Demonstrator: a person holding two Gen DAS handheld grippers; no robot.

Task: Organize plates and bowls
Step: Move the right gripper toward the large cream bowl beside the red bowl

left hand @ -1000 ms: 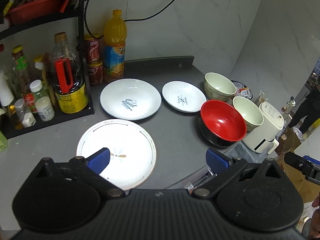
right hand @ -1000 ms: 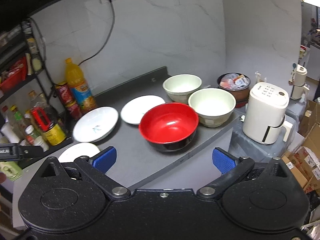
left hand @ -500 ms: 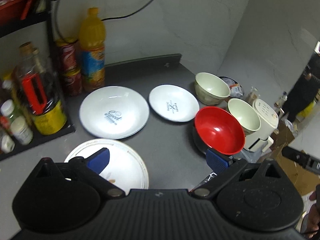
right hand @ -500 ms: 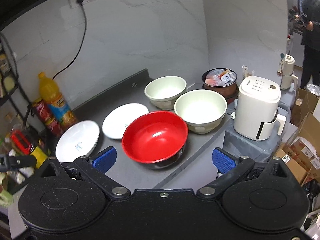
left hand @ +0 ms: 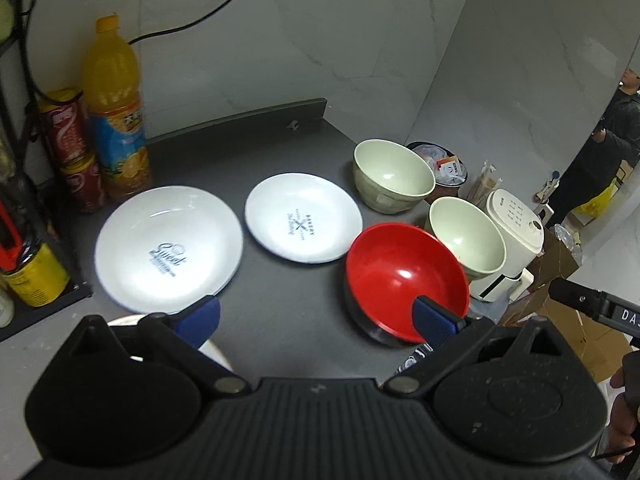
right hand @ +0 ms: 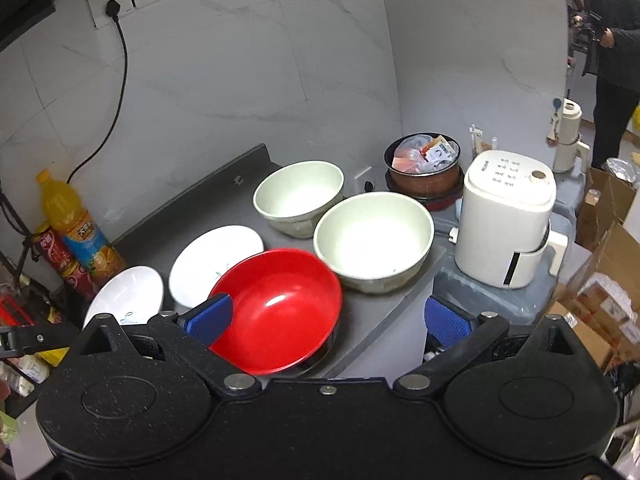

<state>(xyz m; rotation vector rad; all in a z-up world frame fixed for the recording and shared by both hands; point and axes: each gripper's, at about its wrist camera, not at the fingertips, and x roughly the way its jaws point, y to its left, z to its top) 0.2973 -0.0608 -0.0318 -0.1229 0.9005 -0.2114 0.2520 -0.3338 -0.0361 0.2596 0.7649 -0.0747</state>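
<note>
Nothing has been picked up yet: every dish lies separately on the dark counter (left hand: 276, 304), so the step in hand looks like the approach to a first grasp. The left gripper (left hand: 316, 316) hovers above the near middle of the counter with its blue pads spread wide and nothing between them. The right gripper (right hand: 326, 320) is likewise spread wide and empty, its left pad showing in front of the red bowl (right hand: 276, 308).

The two white plates sit side by side toward the far left — the larger "Sweet" plate (left hand: 168, 248) just beside the smaller "Bakery" plate (left hand: 302, 222). A third white plate (left hand: 120, 322) is mostly hidden under the left gripper at the near edge. The red bowl (left hand: 404, 280) stands at the near right, close to the counter's edge. One cream bowl (right hand: 374, 240) lies just behind it and another cream bowl (right hand: 298, 198) farther back; whether their rims touch cannot be told.

The next move probably calls for lowering one gripper over a rim — the red bowl's is nearest the right one — and closing on it so the bowl can be nested into a cream one. Its smooth, curved wall may slip in a shallow pinch.
</note>
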